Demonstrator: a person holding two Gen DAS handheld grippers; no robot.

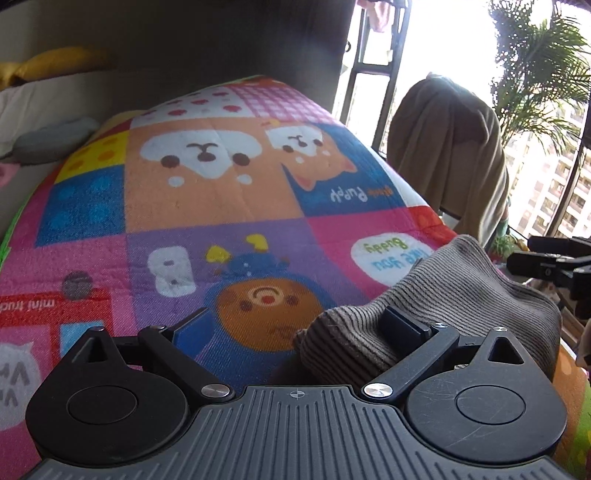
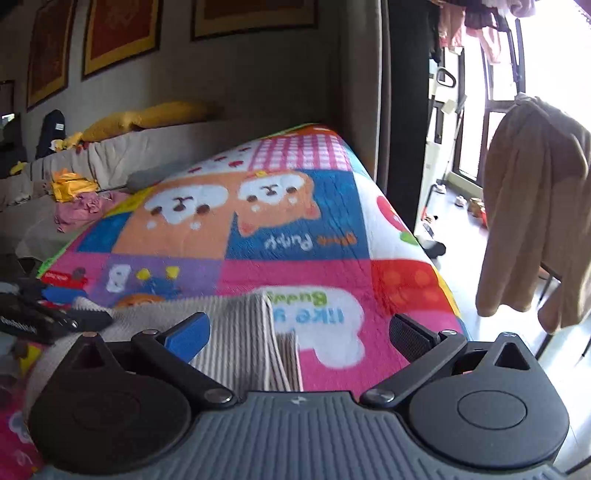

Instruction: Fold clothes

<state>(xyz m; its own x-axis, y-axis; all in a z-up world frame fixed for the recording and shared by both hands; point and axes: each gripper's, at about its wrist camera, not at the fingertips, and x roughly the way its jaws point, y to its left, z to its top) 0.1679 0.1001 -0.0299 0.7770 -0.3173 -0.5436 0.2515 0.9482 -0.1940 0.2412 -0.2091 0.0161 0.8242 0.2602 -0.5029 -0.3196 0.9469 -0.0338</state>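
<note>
1. Nearest us, our left gripper (image 1: 295,328) has its jaws spread wide; its right finger (image 1: 400,325) rests on the striped garment (image 1: 443,295), and the blue-padded left finger hovers over the bare blanket (image 1: 221,206).
2. Our right gripper (image 2: 299,332) also has its jaws spread, pinching nothing. The garment's folded edge (image 2: 258,332) lies between its fingers, close to the blue pad.
3. The striped garment (image 2: 229,332) lies bunched on the near edge of the cartoon blanket (image 2: 295,240), beside the white speech bubble printed there. In the left wrist view it rises in a soft hump; in the right wrist view it looks flatter, with a pale border along the fold.
4. The blanket covers the bed and runs away from us, the puppy faces printed at its middle.
5. Off the blanket's right edge, a brown towel (image 2: 535,210) hangs draped over something we cannot make out.
6. Off the blanket's left edge sits a pile of pink and yellow cloth (image 2: 77,199).
7. Beyond the blanket's far end lies a yellow cushion (image 2: 147,118), with framed pictures (image 2: 122,33) on the wall above.
</note>
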